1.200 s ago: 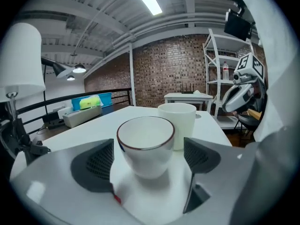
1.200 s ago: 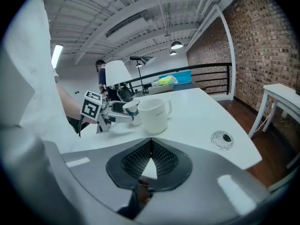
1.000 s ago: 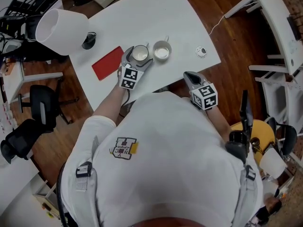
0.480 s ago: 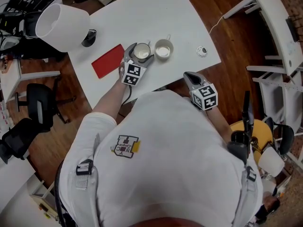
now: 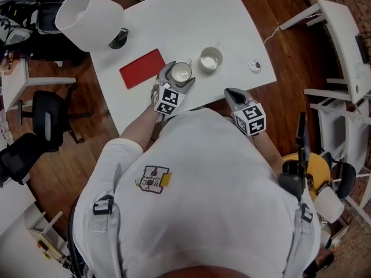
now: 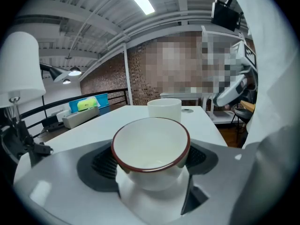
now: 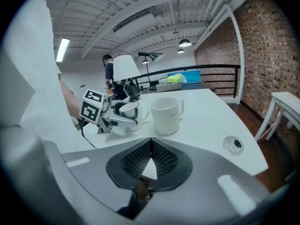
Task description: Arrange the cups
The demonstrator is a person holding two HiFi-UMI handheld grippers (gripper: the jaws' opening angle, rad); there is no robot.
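A white cup with a brown rim (image 6: 151, 146) stands between the jaws of my left gripper (image 6: 151, 159), which is shut on its sides. In the head view this cup (image 5: 181, 72) and the left gripper (image 5: 180, 77) are near the table's front edge. A plain white mug (image 5: 210, 58) with a handle stands just right of and behind it, apart from it. My right gripper (image 5: 233, 95) hovers at the front edge of the table, shut and empty. Its own view shows the pads (image 7: 151, 159) meeting, with the mug (image 7: 166, 114) and the held cup (image 7: 126, 111) ahead.
A red card (image 5: 142, 68) lies left of the cup on the white table (image 5: 203, 16). A white lamp shade (image 5: 87, 19) stands at the back left. A round cable grommet (image 5: 254, 66) sits near the right edge. Chairs and white furniture ring the table.
My left gripper has drawn the brown-rimmed cup toward the table's front edge, widening its gap to the white mug. The right gripper has barely shifted.
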